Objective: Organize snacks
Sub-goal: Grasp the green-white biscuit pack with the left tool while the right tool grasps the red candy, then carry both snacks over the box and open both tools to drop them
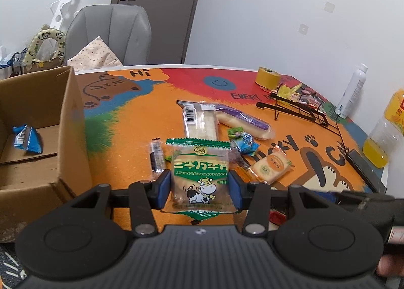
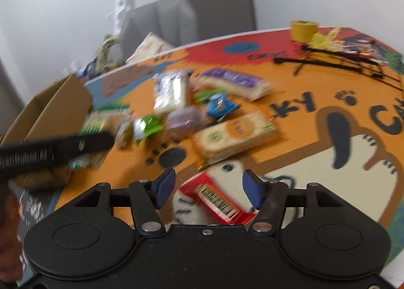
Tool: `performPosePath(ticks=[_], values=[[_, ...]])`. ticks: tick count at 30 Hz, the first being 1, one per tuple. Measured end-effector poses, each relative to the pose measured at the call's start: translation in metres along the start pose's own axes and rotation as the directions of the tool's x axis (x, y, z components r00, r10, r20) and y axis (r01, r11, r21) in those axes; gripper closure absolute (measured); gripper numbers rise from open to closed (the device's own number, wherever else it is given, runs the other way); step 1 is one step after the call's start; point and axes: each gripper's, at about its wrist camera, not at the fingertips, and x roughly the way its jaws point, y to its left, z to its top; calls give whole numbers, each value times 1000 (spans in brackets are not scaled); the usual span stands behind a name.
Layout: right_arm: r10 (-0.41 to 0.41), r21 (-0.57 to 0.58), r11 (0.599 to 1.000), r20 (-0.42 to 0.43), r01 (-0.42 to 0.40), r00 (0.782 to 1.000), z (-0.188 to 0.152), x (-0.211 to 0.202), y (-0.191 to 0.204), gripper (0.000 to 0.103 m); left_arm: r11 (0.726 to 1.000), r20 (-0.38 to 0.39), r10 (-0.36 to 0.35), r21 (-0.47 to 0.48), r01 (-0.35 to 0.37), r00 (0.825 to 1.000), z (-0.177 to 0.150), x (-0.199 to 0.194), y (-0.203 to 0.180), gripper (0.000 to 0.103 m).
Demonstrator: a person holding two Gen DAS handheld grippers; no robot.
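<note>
Here, in the left wrist view, the left gripper (image 1: pixel 200 183) is clenched on the green-edged cow-print biscuit packet (image 1: pixel 200 175), its blue pads pressing the packet's two side edges. The packet's long axis runs straight ahead along the fingers, top seam farthest from the camera. It seems lifted off the cartoon table mat (image 1: pixel 131 122), though I cannot tell by how much. The open cardboard box (image 1: pixel 65 122) stands to the left of this gripper, near it, and already holds a blue snack packet (image 1: pixel 26 138) on its floor. So the coming move is likely a sideways carry to the left, over the box wall. Ahead and slightly right lie the rest: a clear-wrapped wafer pack (image 1: pixel 200 120), a purple-labelled bread roll (image 1: pixel 245 121) and an orange-labelled cracker pack (image 1: pixel 271 167).

Now the right wrist view, which is blurred by motion. The right gripper (image 2: pixel 209 190) is released, fingers spread wide, and a red snack bar with a barcode (image 2: pixel 217 200) lies between and just below them on the mat. Its long axis is skewed, running from near-right to far-left, not square to the fingers. The left tool (image 2: pixel 50 152) shows at the left edge, nearer the box (image 2: pixel 55 102) than this gripper is. By my reckoning the right one needs a small twist before closing.
</note>
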Motion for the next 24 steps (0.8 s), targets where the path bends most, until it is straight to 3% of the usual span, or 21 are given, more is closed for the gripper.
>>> performPosePath(ticks=[2, 4, 6, 9, 24], values=[[-4, -11, 1000, -16, 3, 1000, -6, 5, 1, 43, 1000, 3, 3, -1, -3, 1000, 0, -1, 1, 56], [-12, -46, 999, -1, 12, 1000, -10, 3, 4, 52, 1000, 2, 5, -6, -5, 1000, -1, -2, 3, 56], [-18, -55, 998, -1, 18, 1000, -10, 2, 4, 84, 1000, 2, 9, -6, -9, 1000, -3, -2, 3, 56], [17, -6, 1000, -12, -18, 1000, -8, 0, -1, 85, 1000, 2, 8, -16, -8, 1000, -4, -4, 6, 56], [19, -1, 1000, 77, -19, 997, 20, -18, 28, 85, 1000, 65, -11, -21, 12, 998, 8, -34, 22, 56]])
